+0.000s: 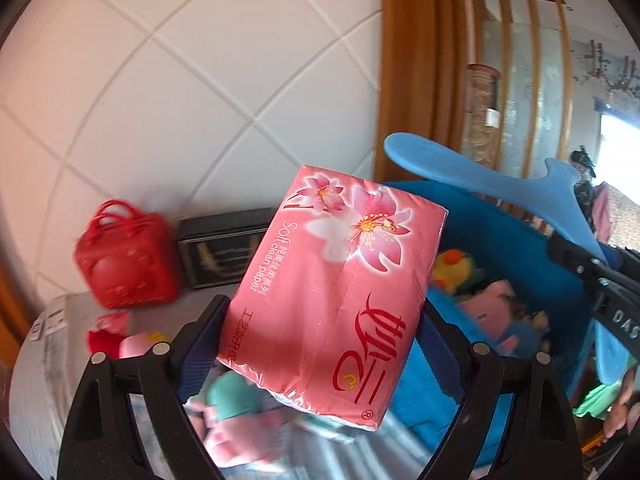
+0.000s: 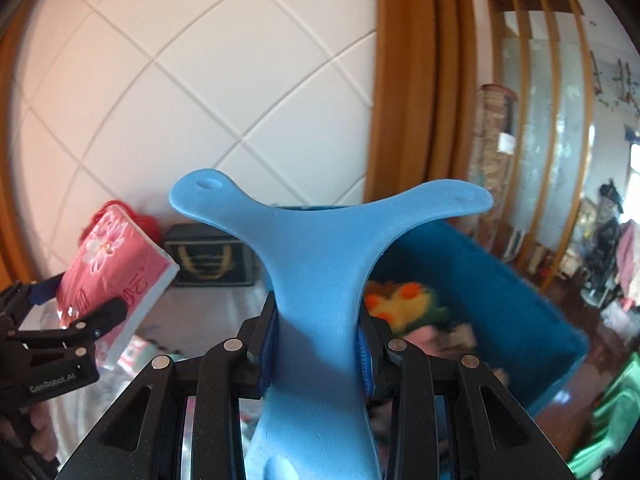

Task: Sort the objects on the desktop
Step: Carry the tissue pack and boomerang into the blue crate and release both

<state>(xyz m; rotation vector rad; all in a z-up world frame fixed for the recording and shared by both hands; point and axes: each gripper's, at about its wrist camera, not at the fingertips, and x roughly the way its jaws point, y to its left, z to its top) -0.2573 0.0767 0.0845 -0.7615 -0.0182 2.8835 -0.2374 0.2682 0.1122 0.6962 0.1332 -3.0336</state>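
Black left gripper clamped on pink tissue pack, held tilted above table. Right gripper clamped on blue foam whale tail, raised beside blue bin holding plush toys.

Tissue pack: "Soft clean paper", Chinese characters, ® mark.
Left gripper: "GenRobot.AI".
Right gripper: "DAS", cut off.

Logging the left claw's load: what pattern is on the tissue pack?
Pink with lily flowers; left wrist view shows the tissue pack best.
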